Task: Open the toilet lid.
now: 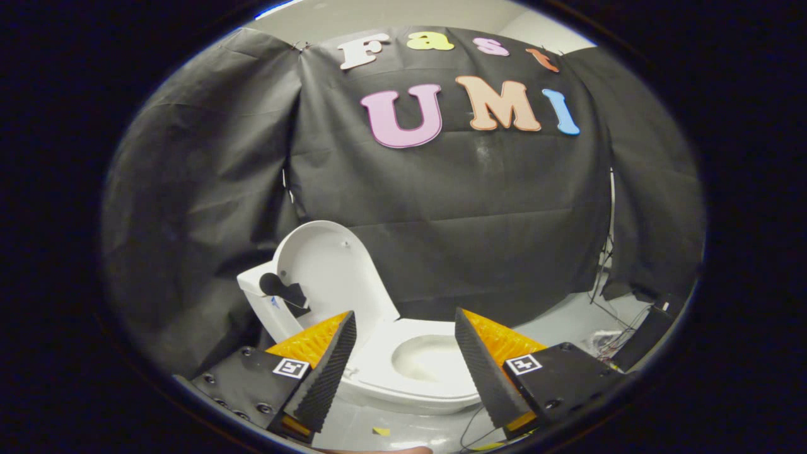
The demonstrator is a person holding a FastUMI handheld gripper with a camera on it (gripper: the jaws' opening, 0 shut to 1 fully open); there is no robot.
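Toilet lid (328,268) already stands raised against the tank (255,287), behind the bare seat and bowl (429,359), so the task looks done, and the gripper (403,321) hangs before the bowl, fingers spread apart, holding nothing.

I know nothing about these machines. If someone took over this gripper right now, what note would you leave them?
Gripper: open, holding nothing, fingers spread apart, touching nothing.
Toilet: just beyond the fingers, on the floor by the black cloth wall.
Toilet lid: already raised, standing upright against the tank. Seat down, bowl exposed.
Done: lid looks open.
Left: probably nothing but backing away.
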